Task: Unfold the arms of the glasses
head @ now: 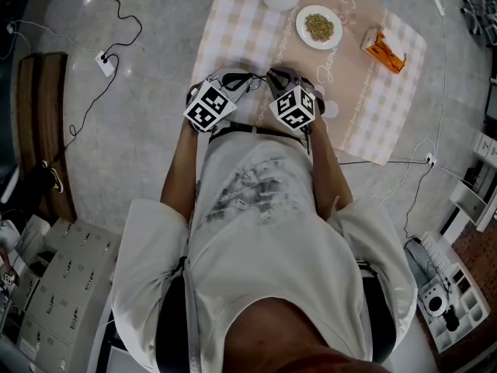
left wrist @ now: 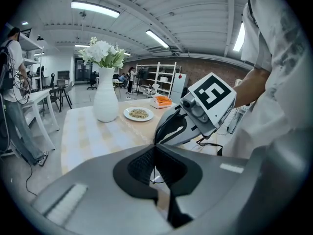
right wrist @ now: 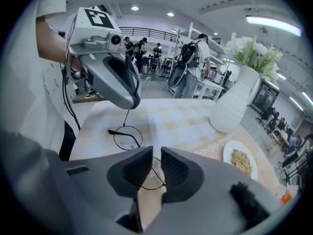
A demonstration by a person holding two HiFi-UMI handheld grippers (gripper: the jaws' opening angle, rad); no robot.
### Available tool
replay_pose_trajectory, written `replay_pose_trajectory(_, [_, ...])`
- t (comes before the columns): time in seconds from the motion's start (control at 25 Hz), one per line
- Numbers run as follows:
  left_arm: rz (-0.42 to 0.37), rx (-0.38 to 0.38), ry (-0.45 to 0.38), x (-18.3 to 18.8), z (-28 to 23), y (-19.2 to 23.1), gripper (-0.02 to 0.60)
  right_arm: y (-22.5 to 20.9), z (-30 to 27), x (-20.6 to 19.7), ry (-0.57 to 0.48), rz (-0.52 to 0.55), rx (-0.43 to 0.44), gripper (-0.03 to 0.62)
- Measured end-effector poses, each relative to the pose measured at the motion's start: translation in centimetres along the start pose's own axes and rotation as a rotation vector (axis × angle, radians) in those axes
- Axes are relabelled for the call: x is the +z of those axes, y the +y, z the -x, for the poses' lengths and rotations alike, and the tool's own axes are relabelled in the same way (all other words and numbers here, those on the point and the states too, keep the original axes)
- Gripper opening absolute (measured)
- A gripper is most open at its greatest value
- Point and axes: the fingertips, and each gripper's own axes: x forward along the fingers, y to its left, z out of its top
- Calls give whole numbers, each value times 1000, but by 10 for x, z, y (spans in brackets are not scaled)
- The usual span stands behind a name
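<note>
An open lab or workshop hall: ceiling strip lights [left wrist: 95,9], metal shelf racks [left wrist: 157,77], a brick wall [left wrist: 210,68], cables [head: 140,23] across the floor [head: 147,138].

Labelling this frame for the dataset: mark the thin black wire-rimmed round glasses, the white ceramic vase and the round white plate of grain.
thin black wire-rimmed round glasses [right wrist: 128,138]: right gripper view, the farther lens.
white ceramic vase [left wrist: 106,102]: left gripper view, its belly.
round white plate [head: 300,28]: head view, its left rim.

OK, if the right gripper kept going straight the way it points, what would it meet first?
The glasses: one round rim lies between the right gripper's slightly parted jaws. Beyond it comes the checked tablecloth, though depth is hard to judge.
</note>
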Motion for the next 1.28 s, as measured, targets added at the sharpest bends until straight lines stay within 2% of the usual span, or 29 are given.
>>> replay_pose_trajectory(0.04, [3, 0, 1, -2, -1, 0, 6, 2, 1, 2, -5, 7, 4, 65])
replay_pose_trajectory(0.08, [6, 1, 4, -4, -1, 0, 6, 4, 2, 4, -8, 15, 8, 69])
replay_pose_trajectory(0.56, [-3, -13, -6, 6, 0, -2, 6, 24, 12, 22, -42, 80, 41, 91])
replay_pose_trajectory(1.04, [6, -23, -8, 9, -3, -2, 7, 57, 13, 29, -60, 152, 135, 106])
replay_pose_trajectory(1.28, [19, -25, -6, 9, -4, -1, 7, 66, 9, 29, -51, 181, 151, 114])
